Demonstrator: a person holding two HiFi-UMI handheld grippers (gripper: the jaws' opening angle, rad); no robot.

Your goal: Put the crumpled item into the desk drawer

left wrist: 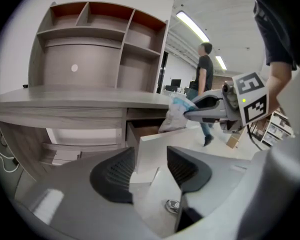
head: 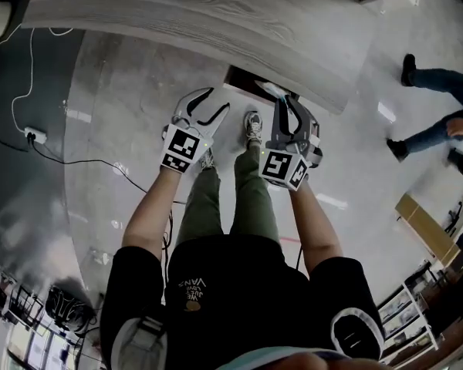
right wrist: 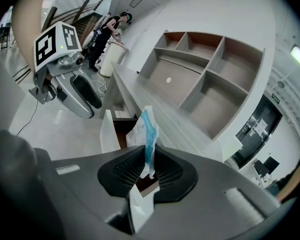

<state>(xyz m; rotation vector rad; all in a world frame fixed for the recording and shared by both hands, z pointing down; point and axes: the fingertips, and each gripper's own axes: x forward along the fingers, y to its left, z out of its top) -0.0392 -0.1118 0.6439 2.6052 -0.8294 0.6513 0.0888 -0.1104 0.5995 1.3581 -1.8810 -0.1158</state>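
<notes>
Drawer (left wrist: 151, 149) is pulled out under the table (head: 216, 14). Left gripper (left wrist: 147, 171): jaws wide apart, the drawer's white front showing between them with no pad pressing it; probably parked there to keep the opening clear. Right gripper (right wrist: 147, 171): clamped on the crumpled item (right wrist: 142, 131), which is held over the drawer mouth, apparently for release.

Bare forearms (head: 149, 210) extend at frame centre; grey left gripper (head: 210, 106) fingers (left wrist: 115, 174) spread, grey right gripper (head: 288, 108) apparently pinching the crumpled white-blue wrapper (right wrist: 146, 134).
</notes>
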